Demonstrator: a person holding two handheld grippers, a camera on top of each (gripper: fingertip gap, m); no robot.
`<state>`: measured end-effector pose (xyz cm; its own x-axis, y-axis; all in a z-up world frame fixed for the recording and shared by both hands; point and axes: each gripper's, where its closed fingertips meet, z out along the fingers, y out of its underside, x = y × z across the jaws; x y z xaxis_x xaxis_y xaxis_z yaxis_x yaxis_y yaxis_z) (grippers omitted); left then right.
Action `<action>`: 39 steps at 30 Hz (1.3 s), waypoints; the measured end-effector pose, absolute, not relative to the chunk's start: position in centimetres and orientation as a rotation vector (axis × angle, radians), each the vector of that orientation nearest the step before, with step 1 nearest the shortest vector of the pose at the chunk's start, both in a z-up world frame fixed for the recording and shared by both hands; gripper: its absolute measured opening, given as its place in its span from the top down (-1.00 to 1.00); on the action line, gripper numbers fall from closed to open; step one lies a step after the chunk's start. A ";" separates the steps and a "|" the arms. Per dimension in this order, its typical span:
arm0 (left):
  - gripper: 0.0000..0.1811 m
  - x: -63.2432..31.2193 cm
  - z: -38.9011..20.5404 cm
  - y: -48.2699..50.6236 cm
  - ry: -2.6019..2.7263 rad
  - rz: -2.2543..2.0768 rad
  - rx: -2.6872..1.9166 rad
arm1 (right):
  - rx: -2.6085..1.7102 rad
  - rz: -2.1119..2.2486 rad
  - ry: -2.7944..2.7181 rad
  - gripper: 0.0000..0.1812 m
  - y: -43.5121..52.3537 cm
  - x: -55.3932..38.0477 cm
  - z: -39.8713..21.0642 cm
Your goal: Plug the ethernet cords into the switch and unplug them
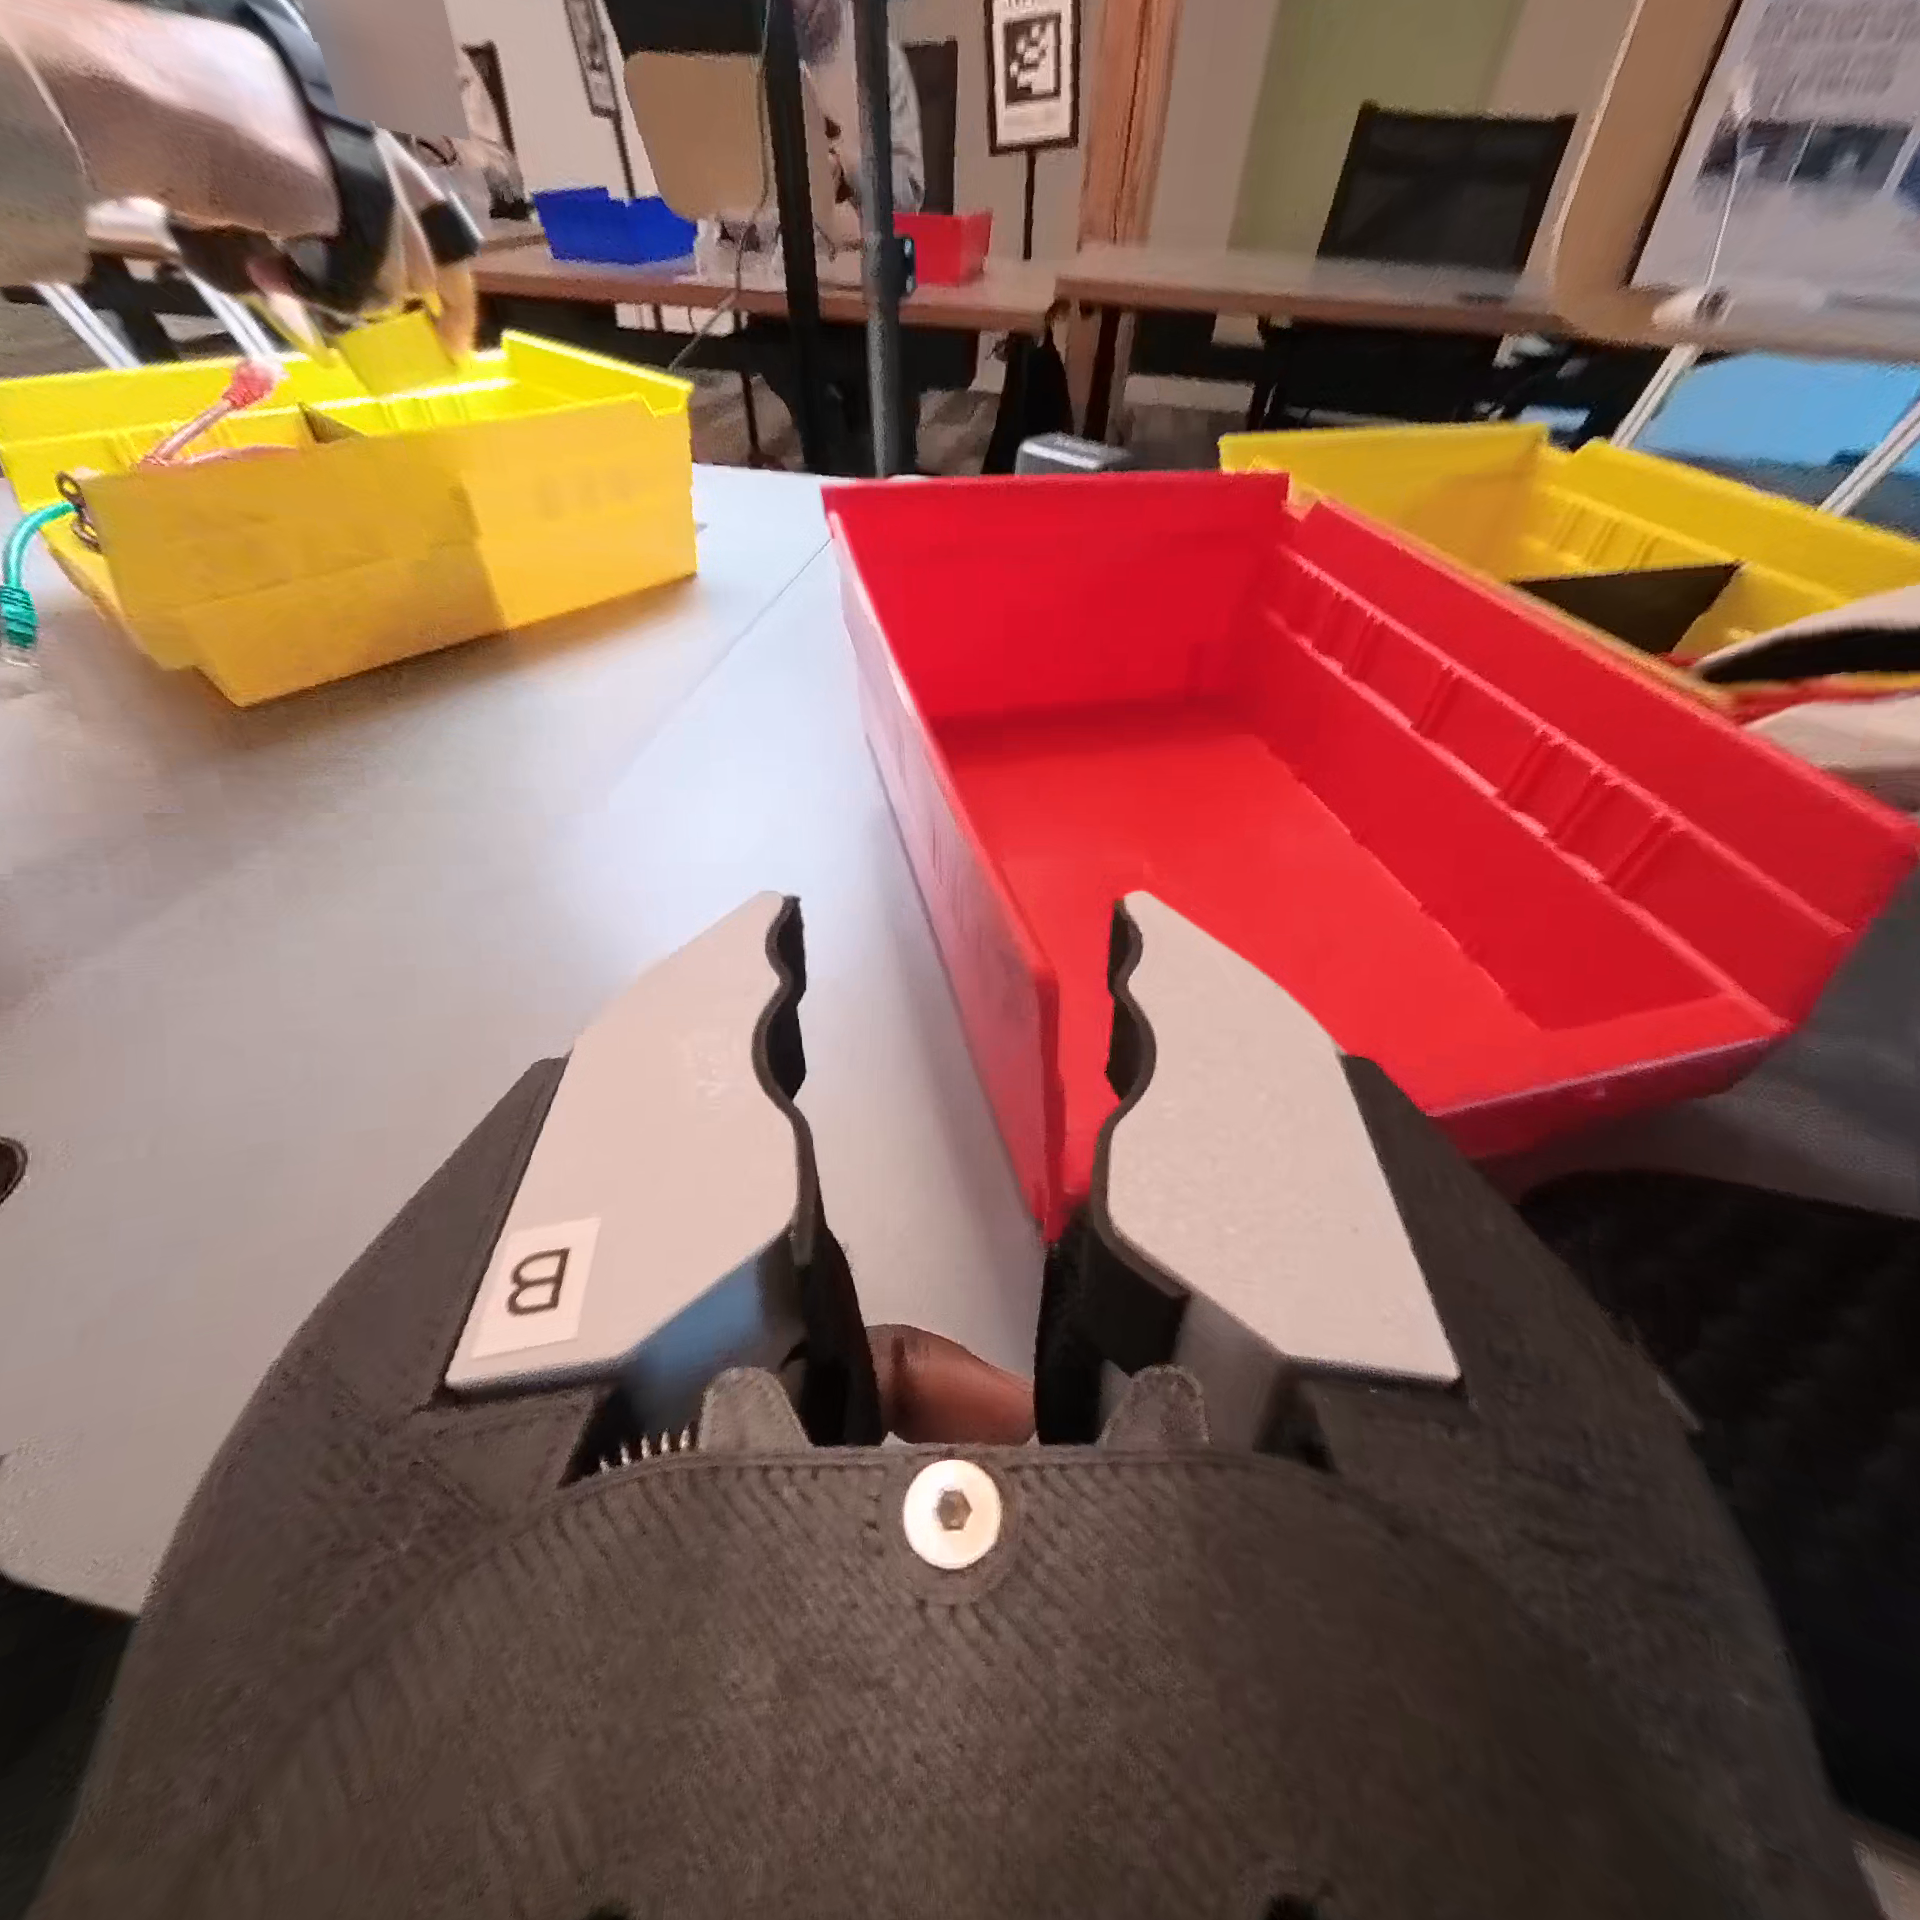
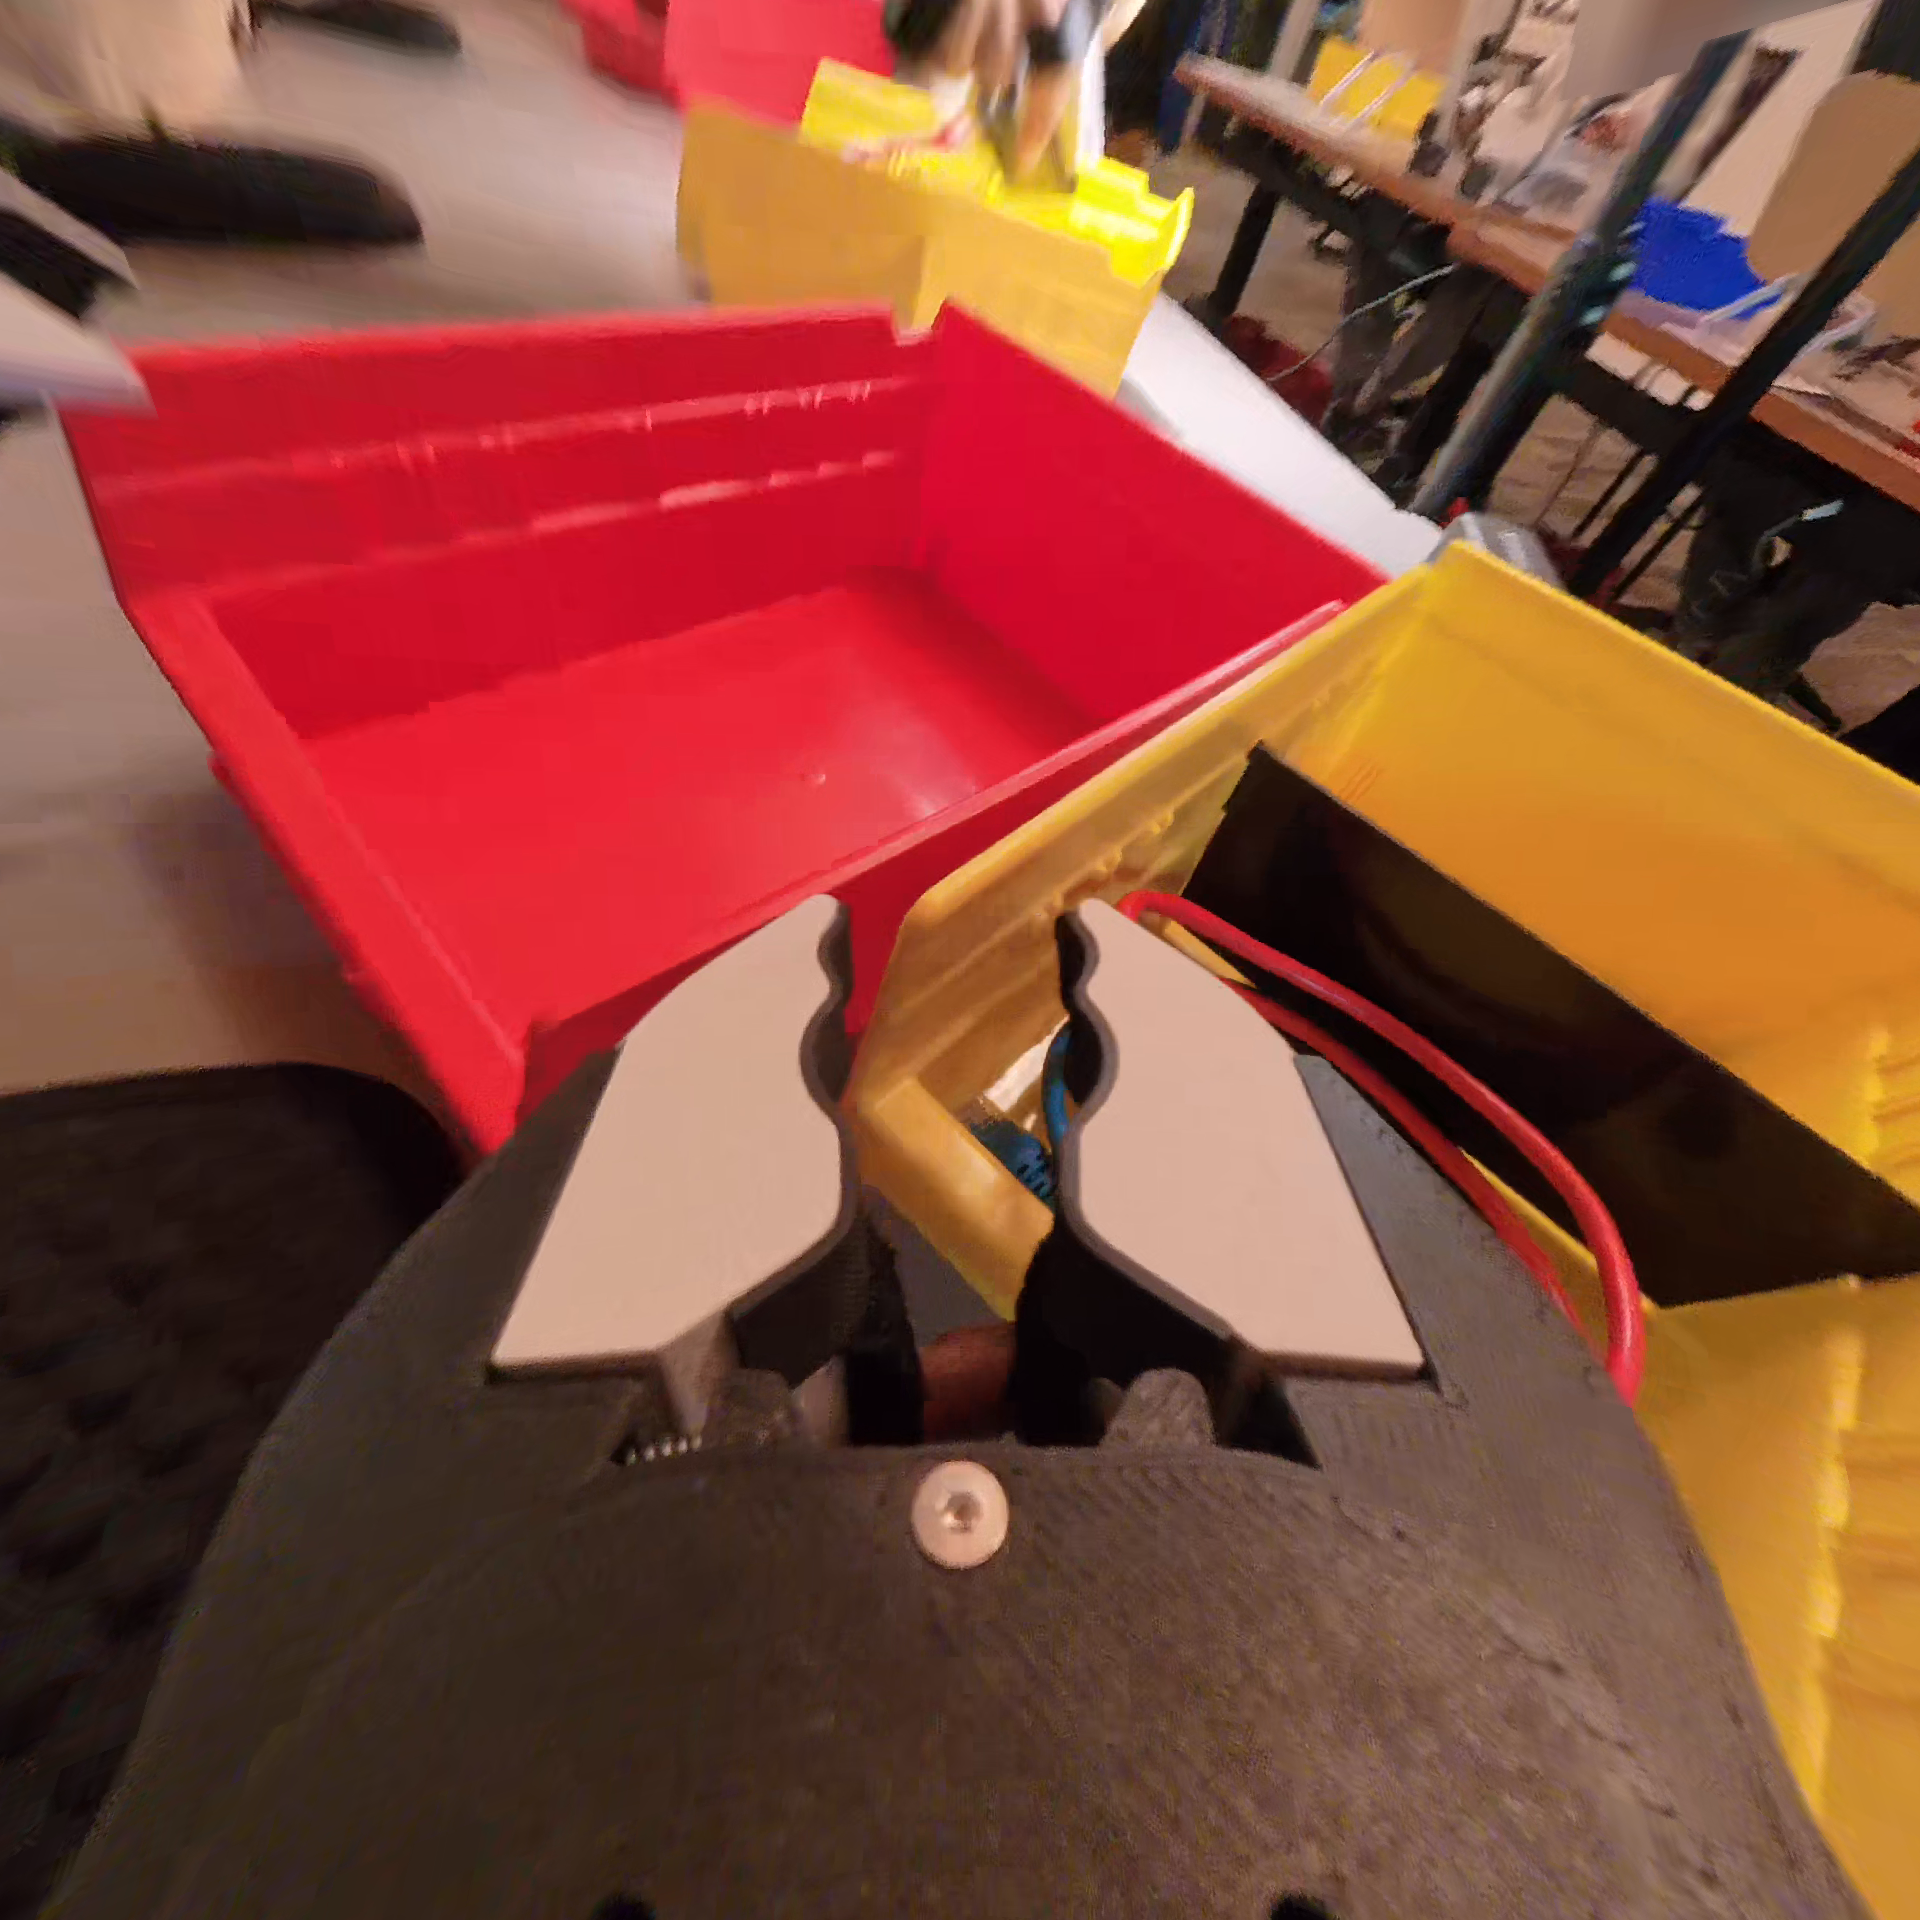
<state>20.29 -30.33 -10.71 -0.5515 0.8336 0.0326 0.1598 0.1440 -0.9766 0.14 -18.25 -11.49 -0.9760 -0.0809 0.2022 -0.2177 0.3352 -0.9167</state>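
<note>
My left gripper (image 1: 956, 914) is open and empty, low over the grey table (image 1: 416, 935) beside the near left corner of an empty red bin (image 1: 1039, 592). My right gripper (image 2: 956, 920) is open and empty, over the near corner of a yellow bin (image 2: 977, 987). That bin holds a looped red ethernet cord (image 2: 1496, 1122) and a blue cord (image 2: 1051, 1075), partly hidden behind my right finger. A black divider (image 2: 1455, 987) stands in the bin. No switch shows in either view.
A second yellow bin (image 1: 416, 561) sits far left with a red cord (image 1: 208, 416) in it and a green cord (image 1: 21, 582) hanging beside it. Another person's hand with a tool (image 1: 343, 229) reaches over that bin. Other tables and bins stand behind.
</note>
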 end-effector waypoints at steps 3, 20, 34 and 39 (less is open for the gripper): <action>0.39 19.5 -12.1 -31.1 -1.882 1.477 -0.984 | 0.136 1.920 -2.434 0.49 -16.2 1.3 -9.8; 0.90 18.6 -10.2 -31.0 -1.761 1.712 -1.011 | 0.121 1.675 -2.485 0.82 -17.8 5.8 -14.3; 0.93 19.2 4.8 -19.6 -1.121 2.196 -0.644 | 0.196 1.864 -1.687 0.88 -6.7 4.9 0.1; 0.92 11.8 5.8 -11.5 -0.919 1.992 -0.716 | 0.019 1.704 -1.582 0.87 4.1 0.6 0.8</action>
<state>11.84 -11.52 5.79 -0.5111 0.8459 -0.1527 -0.4327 -0.4067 -0.8046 0.62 4.15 0.76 -0.6849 0.5245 0.5057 -0.5431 0.0952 -0.8343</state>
